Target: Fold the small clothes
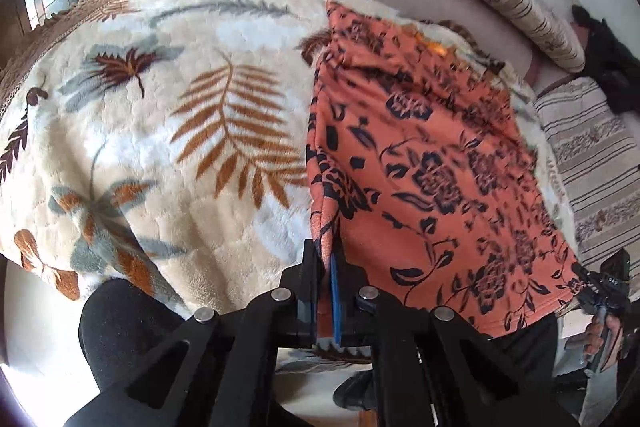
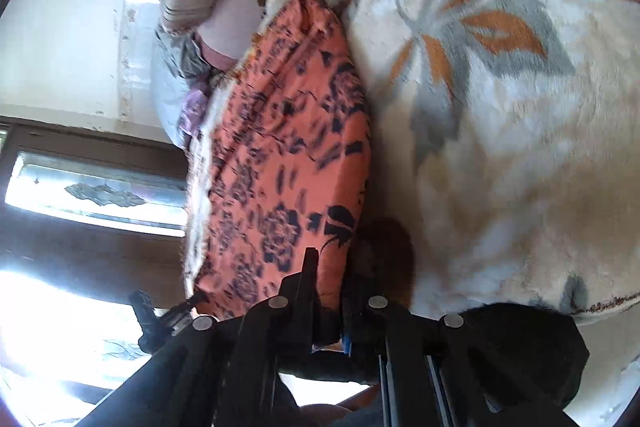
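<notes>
Between the closed jaws of the left gripper [image 1: 329, 267], at six o'clock, sits the near corner of the orange floral garment [image 1: 424, 163], which spreads toward one o'clock over the leaf-print blanket [image 1: 160, 131]. Rightward, the right gripper [image 2: 326, 267] likewise pinches the garment's other near corner, cloth running toward eleven o'clock.

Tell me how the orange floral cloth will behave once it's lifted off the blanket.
The orange floral cloth is probably floppy: it drapes and creases between the left gripper and right gripper. Likely light, being thin. It may cling to the plush blanket.
</notes>
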{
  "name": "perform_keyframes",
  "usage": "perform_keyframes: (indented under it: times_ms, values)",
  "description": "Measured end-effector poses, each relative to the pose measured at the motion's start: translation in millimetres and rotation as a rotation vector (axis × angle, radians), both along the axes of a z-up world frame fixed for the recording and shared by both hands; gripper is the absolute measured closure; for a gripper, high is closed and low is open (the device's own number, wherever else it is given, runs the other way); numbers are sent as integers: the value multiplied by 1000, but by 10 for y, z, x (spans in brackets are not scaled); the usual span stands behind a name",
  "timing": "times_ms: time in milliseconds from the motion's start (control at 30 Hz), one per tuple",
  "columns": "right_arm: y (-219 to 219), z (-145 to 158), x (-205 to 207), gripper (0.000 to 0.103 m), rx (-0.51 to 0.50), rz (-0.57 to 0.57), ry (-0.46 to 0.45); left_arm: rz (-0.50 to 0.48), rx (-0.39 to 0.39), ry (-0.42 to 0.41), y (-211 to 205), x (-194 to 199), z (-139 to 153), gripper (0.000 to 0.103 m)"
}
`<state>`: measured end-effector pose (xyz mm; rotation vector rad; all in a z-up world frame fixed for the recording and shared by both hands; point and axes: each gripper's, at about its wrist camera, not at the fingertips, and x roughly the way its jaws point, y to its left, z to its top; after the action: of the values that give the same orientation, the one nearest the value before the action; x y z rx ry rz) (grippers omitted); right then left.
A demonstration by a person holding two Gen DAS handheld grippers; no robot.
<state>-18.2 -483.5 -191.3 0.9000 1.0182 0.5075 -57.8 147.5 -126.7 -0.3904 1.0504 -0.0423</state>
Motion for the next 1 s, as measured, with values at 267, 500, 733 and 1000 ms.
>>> perform_keyframes:
  times_ms: [267, 500, 733, 1000]
  values:
    - [64, -504, 106, 94, -8, 15, 146, 34, -5, 197, 52, 114, -632, 98]
    - [151, 164, 689, 94, 58, 42, -26, -28, -32, -32, 17, 636, 269, 98]
    - [236, 806, 2496, 92, 112, -71, -215, 50, -33, -235, 200, 2297, 768, 95]
    - [434, 131, 3130, 35, -153, -167, -37, 91, 101, 37, 232, 3354, -314, 26]
